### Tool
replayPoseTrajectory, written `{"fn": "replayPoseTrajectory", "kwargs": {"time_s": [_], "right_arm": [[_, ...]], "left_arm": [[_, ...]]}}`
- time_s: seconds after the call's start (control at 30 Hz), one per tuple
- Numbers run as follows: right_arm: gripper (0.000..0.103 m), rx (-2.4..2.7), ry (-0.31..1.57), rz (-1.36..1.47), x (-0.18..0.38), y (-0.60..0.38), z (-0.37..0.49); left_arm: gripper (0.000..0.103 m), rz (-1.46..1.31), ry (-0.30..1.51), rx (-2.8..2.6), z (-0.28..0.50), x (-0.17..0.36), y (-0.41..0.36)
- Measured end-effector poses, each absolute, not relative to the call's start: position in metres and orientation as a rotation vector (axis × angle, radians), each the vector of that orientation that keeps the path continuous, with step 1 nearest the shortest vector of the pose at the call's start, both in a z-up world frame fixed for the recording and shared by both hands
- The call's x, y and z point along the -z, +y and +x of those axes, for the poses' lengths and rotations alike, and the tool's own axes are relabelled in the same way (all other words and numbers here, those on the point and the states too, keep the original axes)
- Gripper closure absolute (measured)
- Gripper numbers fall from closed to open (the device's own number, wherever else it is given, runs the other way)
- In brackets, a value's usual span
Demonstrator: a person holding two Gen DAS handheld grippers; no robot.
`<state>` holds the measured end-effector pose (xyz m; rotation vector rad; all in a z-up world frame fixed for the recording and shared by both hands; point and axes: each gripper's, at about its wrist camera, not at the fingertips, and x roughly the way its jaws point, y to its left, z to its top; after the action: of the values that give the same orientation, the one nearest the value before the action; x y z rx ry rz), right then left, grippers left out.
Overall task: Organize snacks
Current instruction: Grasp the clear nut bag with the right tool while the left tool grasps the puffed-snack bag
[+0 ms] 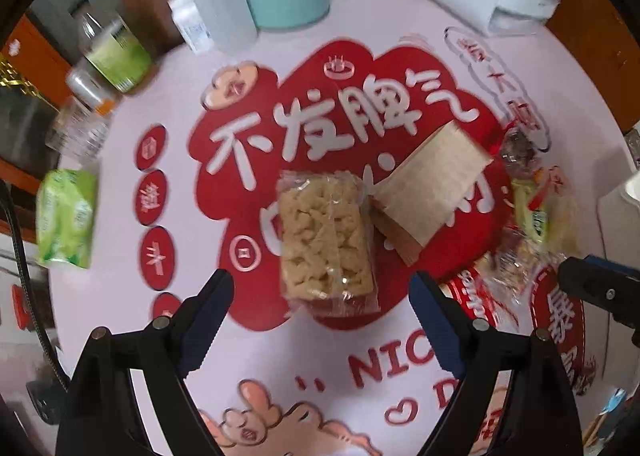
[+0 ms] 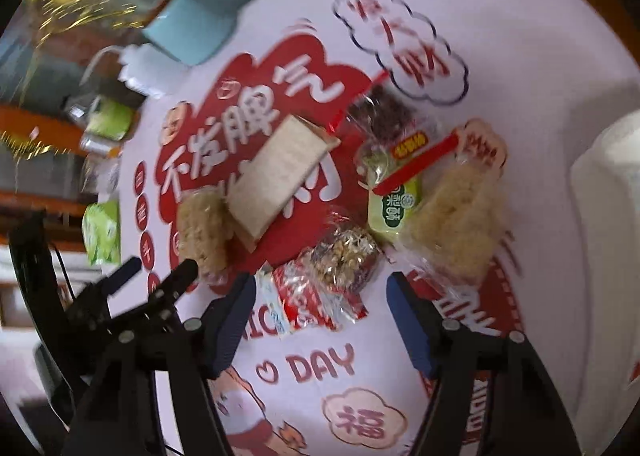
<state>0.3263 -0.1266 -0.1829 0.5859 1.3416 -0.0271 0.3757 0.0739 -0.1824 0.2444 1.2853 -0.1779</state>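
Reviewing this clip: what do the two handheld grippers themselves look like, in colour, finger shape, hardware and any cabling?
Both look alike. The left gripper and the right gripper have matte black angular linkage arms with round silver pivot bolts. Their fingers taper forward and carry dark blue pads; one pad edge is toothed in the left view. A black cable runs along that view's left edge. No sleeves or hands show.

Left gripper: black plastic frame w/ silver round screws, blue ridged pads on fingers, black cable at left edge. Right gripper: same build, black arms, blue-padded fingers, silver screws.
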Motion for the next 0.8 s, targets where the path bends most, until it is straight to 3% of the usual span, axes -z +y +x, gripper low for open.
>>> {"fn": "replayPoseTrajectory", "kwargs": {"time_s": [0.33, 0.53, 0.73, 0.8], "right_arm": [[0.035, 0.123, 1.429, 0.642, 0.217, -0.117, 0.346], [0.051, 0.178, 1.452, 0.624, 0.229, -0.113, 0.357], [0.054, 0.192, 1.461, 0.538, 0.227, -0.105, 0.362], [0.057, 0.181, 1.455, 0.517, 0.225, -0.103, 0.362]], "left_arm": [[0.015, 0.129, 1.375, 0.150, 0.405, 0.222, 0.077], [0.015, 0.105, 1.398, 0.128, 0.414, 0.237, 0.077], [0.016, 0.106, 1.409, 0.121, 0.415, 0.248, 0.073], [0.025, 0.098, 1.407, 0.124, 0.415, 0.247, 0.072]]}}
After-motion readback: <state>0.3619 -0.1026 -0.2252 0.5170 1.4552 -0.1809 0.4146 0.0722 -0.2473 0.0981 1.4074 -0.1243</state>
